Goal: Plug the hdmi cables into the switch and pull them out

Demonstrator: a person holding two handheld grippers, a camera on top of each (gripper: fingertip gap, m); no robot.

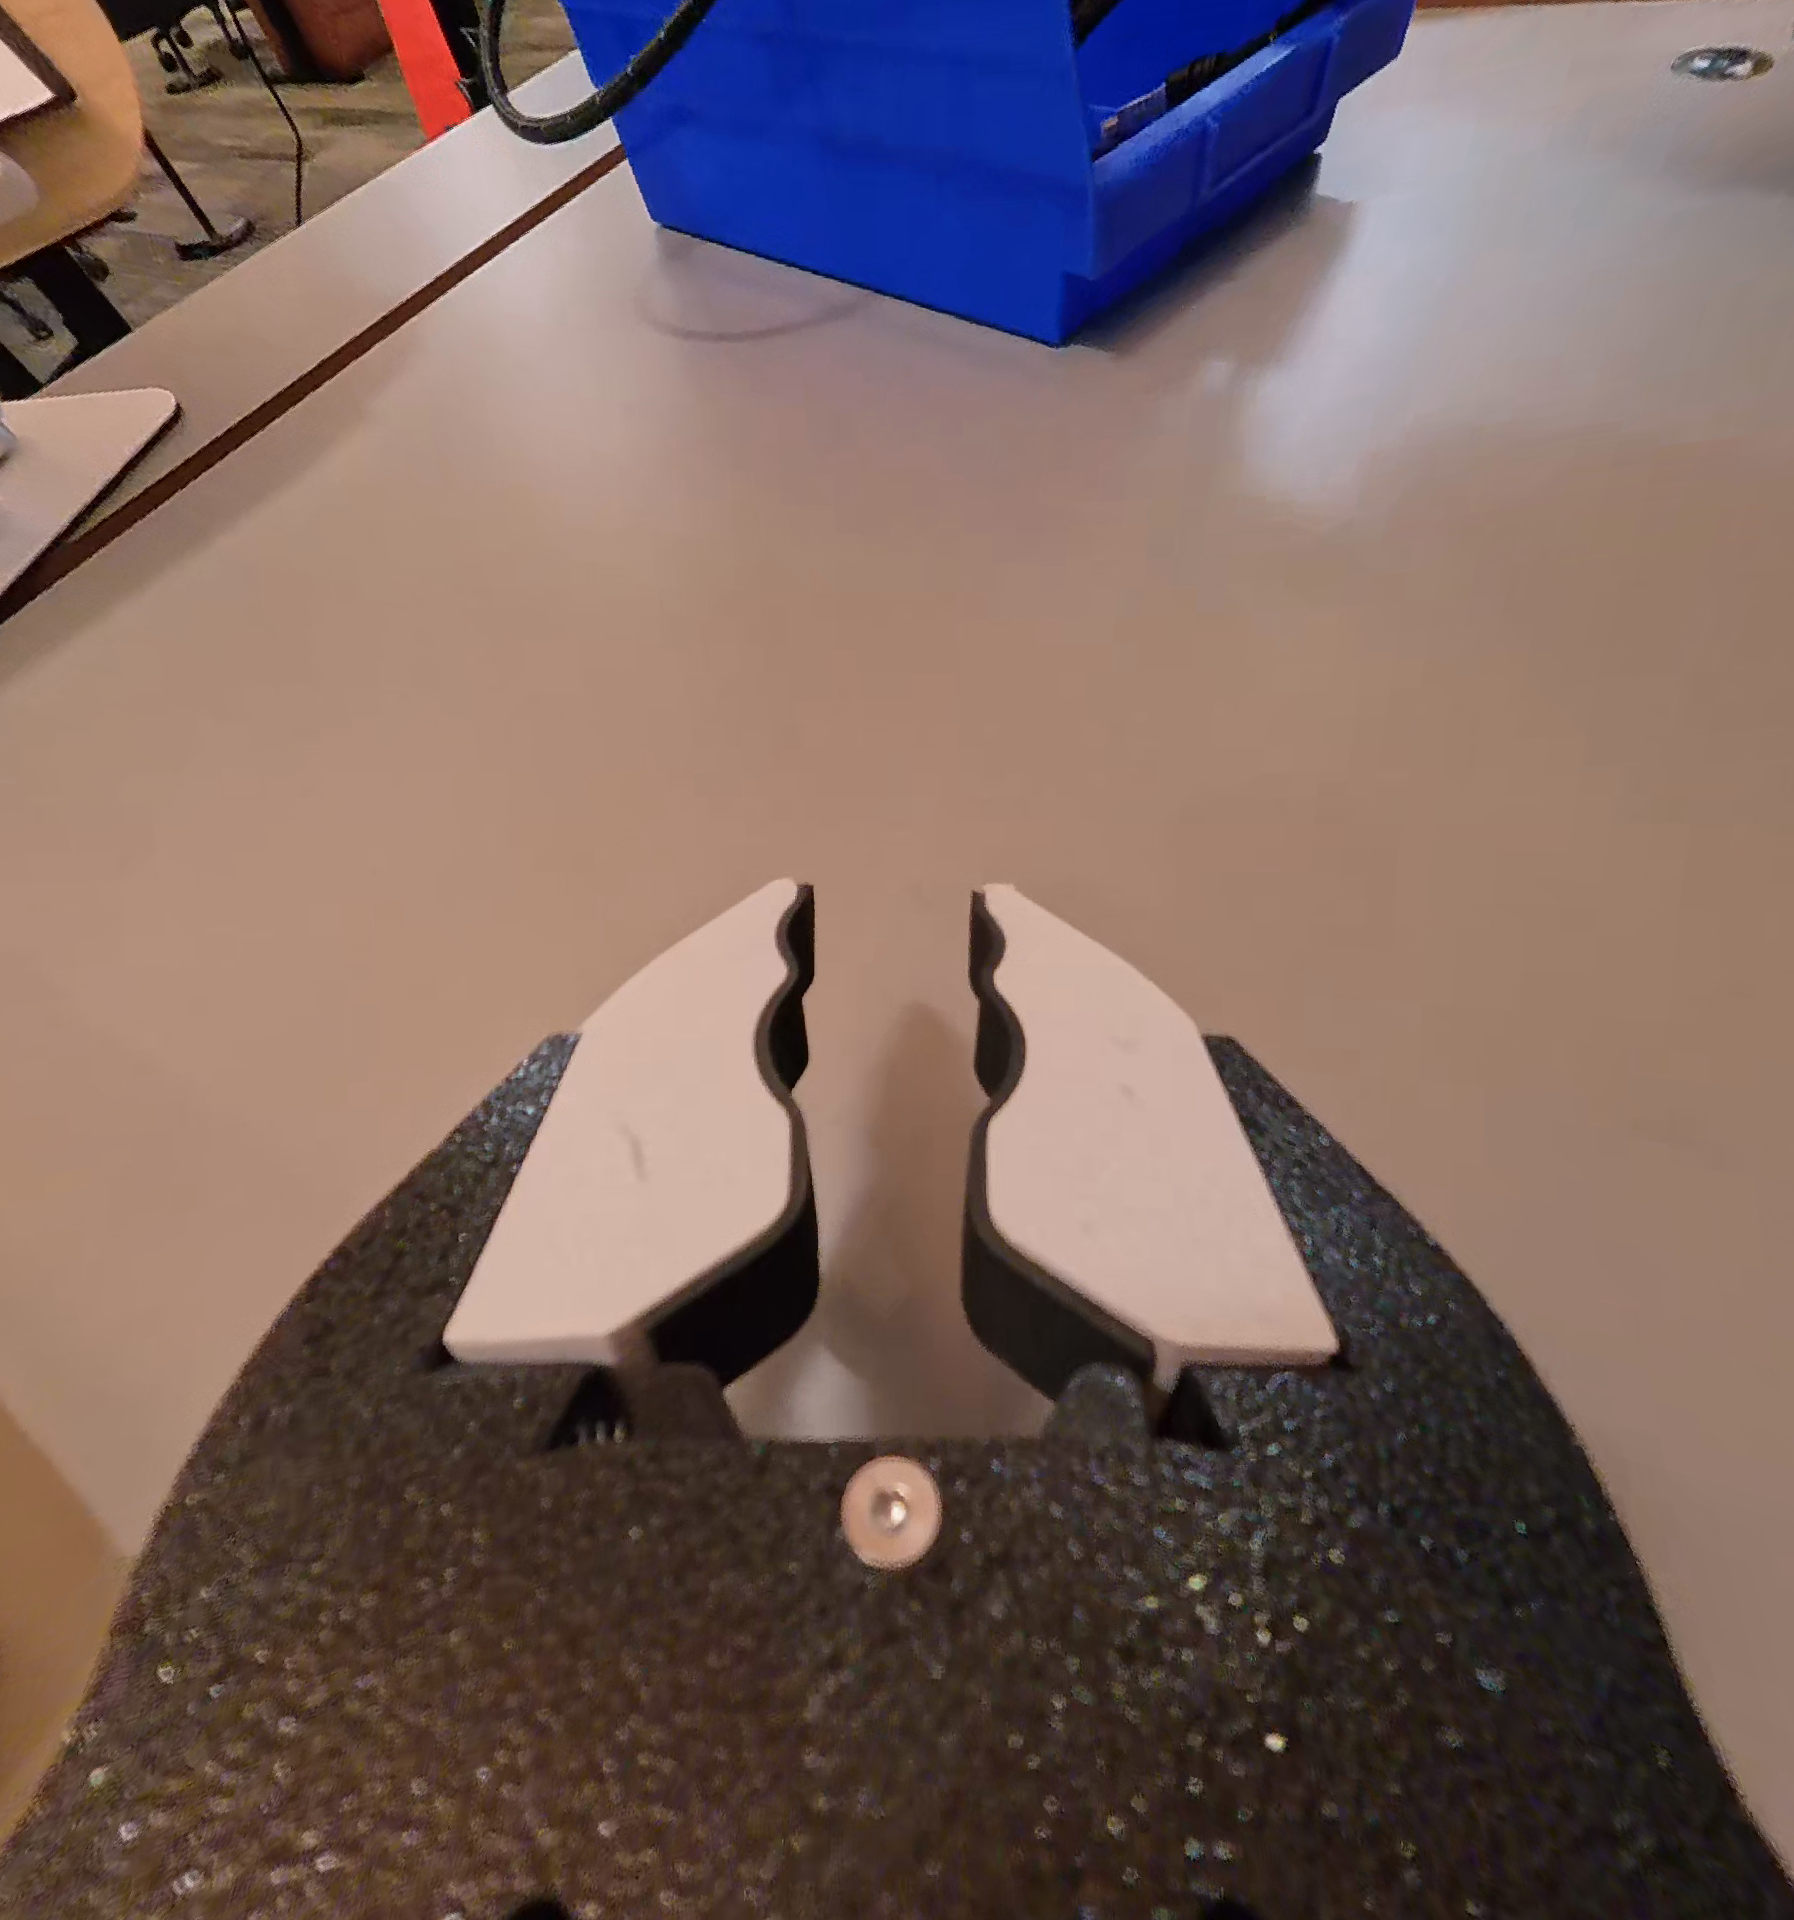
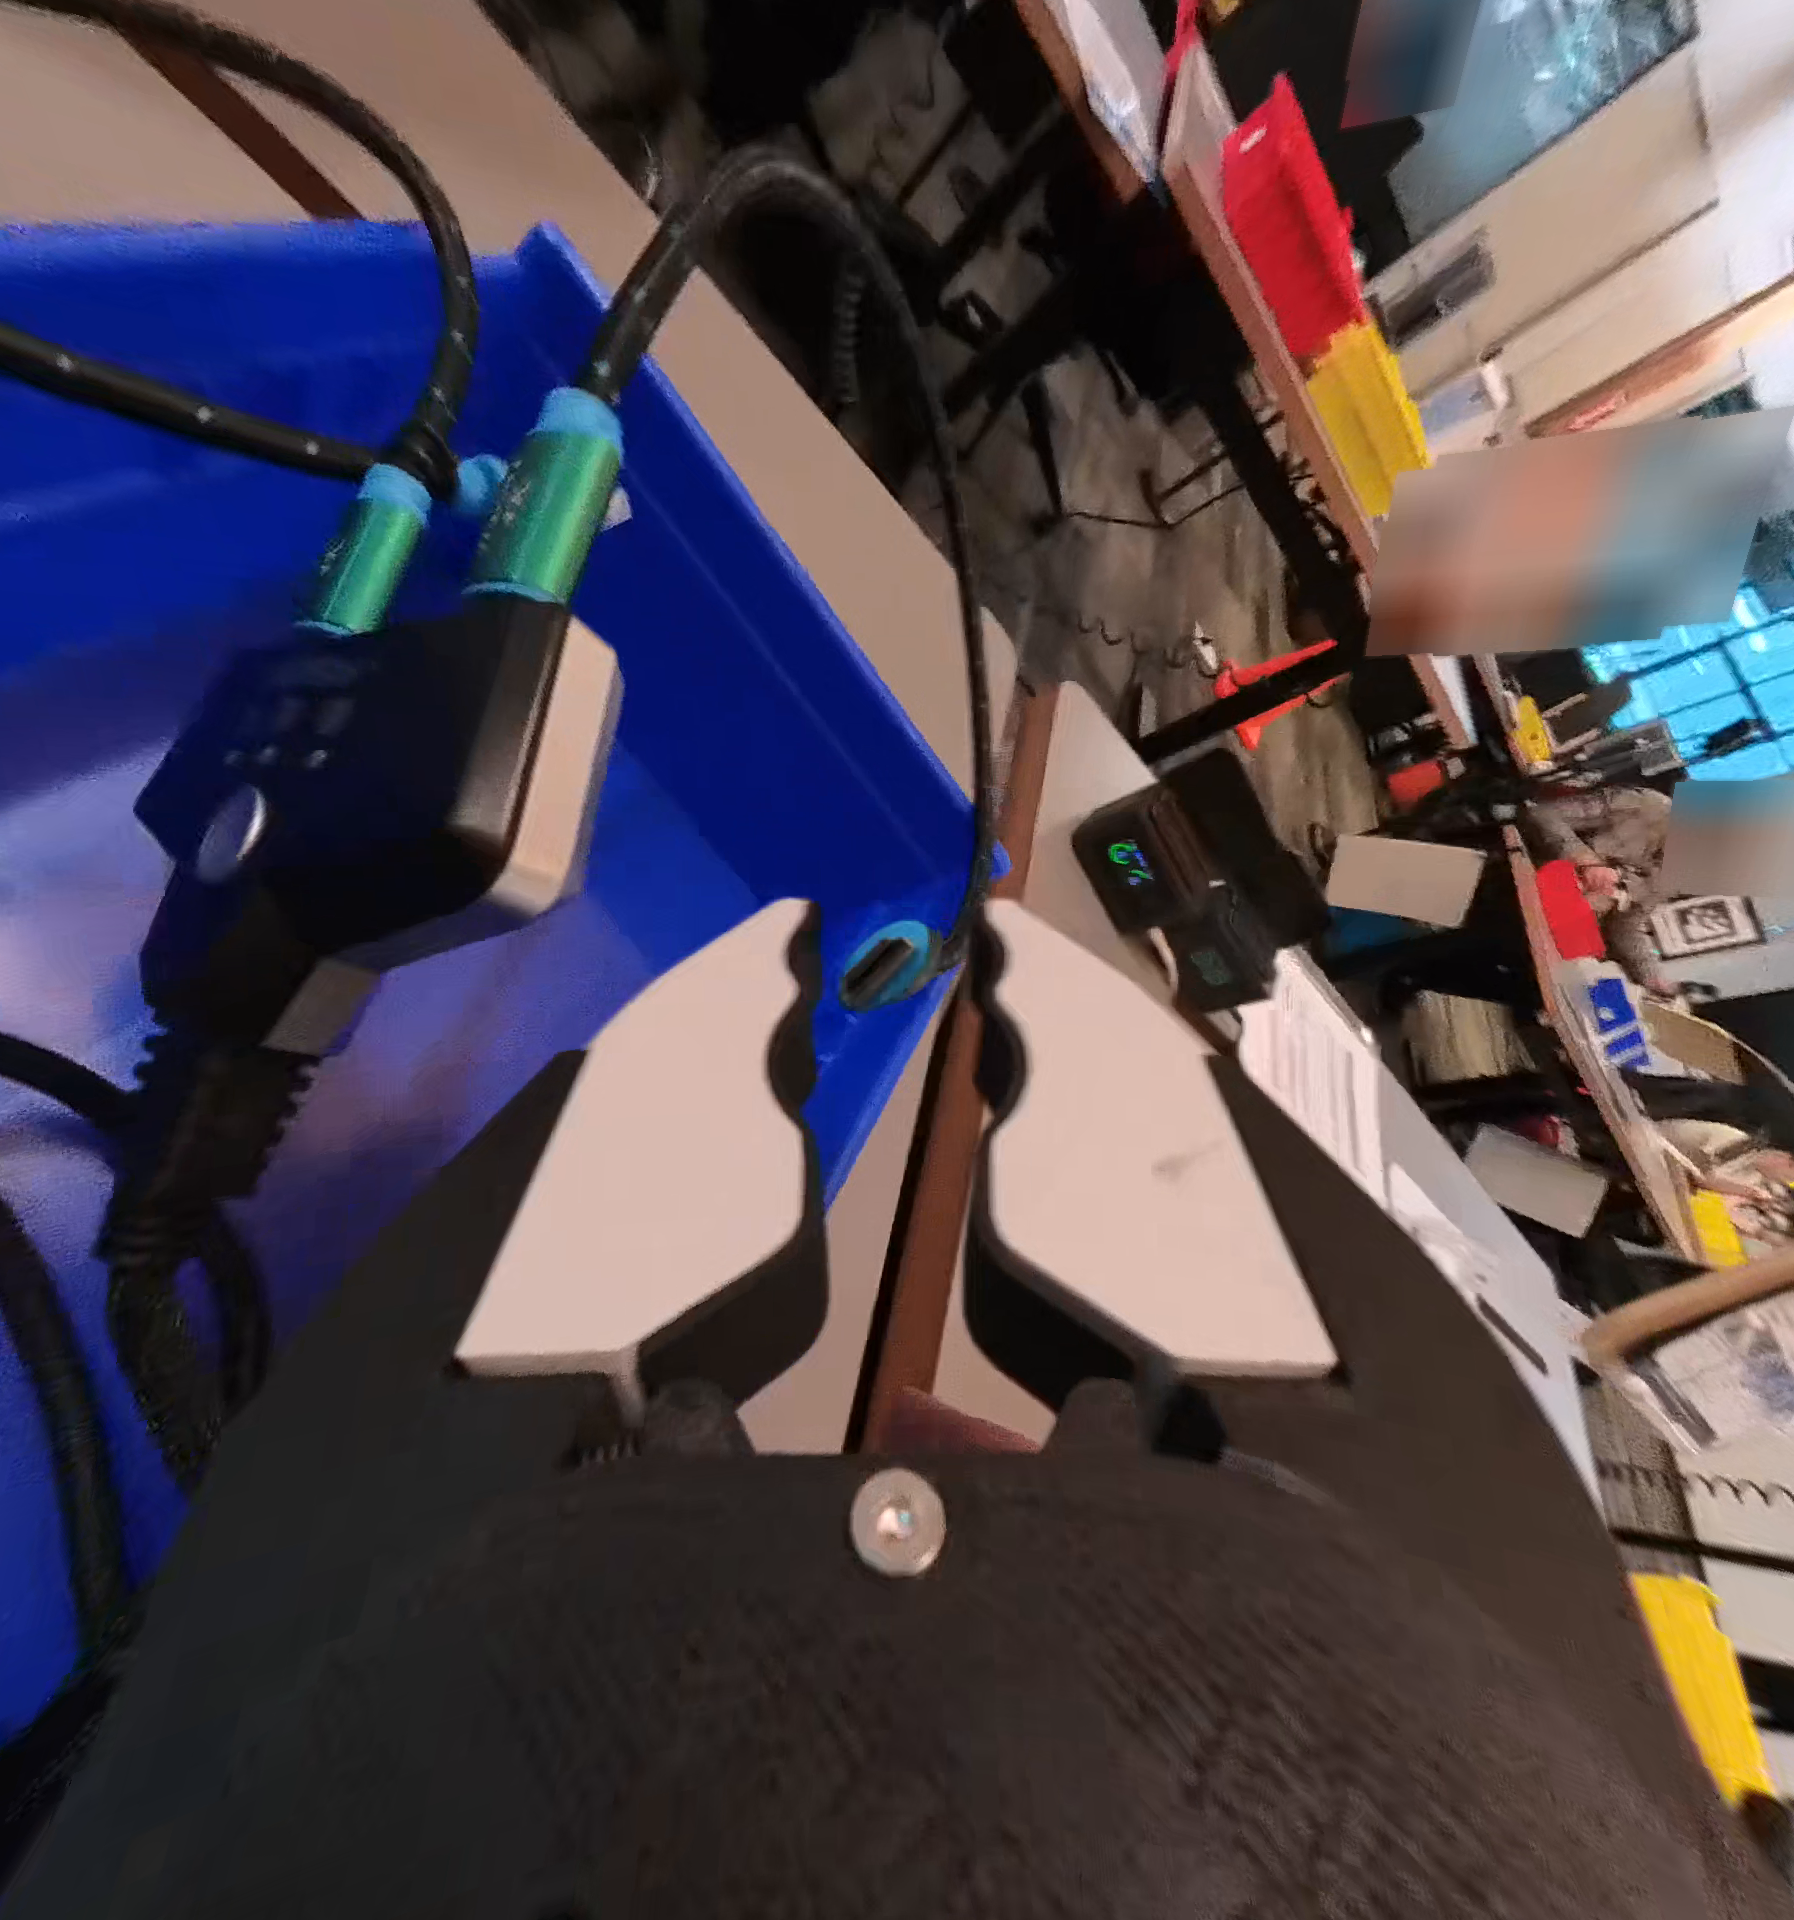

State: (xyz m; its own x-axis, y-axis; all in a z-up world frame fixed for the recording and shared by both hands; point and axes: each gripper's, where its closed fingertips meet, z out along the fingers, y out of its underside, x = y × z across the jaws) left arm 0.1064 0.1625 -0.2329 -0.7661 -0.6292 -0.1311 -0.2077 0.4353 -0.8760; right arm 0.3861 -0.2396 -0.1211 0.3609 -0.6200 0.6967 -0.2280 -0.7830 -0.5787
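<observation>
Left gripper: fingers spread, nothing between them, held low over bare tabletop. Blue bin stands well ahead of it, near the tabletop's far edge; a black cable loops out over the bin's left wall. This gripper is idle and far from the work.

Right gripper: view is rolled and motion-blurred. Fingers spread with a narrow gap; not clamped on anything that I can confirm. A loose plug, blue-collared with its open metal mouth facing the camera, sits just beyond the fingertips, roughly in line with the gap. Its thin black cable runs up past the right finger. Whether plug or cable touches a finger: cannot tell.

Switch: dark box with a silvery side, lying inside the bin, left of the loose plug. Two green-barrelled plugs are seated side by side in its upper edge; a thick black lead leaves its lower end. Judgement: two cables in, one out, so the free plug is the item in hand.

Risks from here:
- Closing on the cable instead of the plug body; the cable lies right by the right finger, and the plug would then swing free.
- Plug mouth faces the camera, away from the switch; gripping it this way likely means a misaligned insertion.
- Switch is unheld. A push or pull would probably slide it in the bin, as the left gripper is too far to brace it.
- Bin wall stands close by the fingers; snagging is possible.
</observation>
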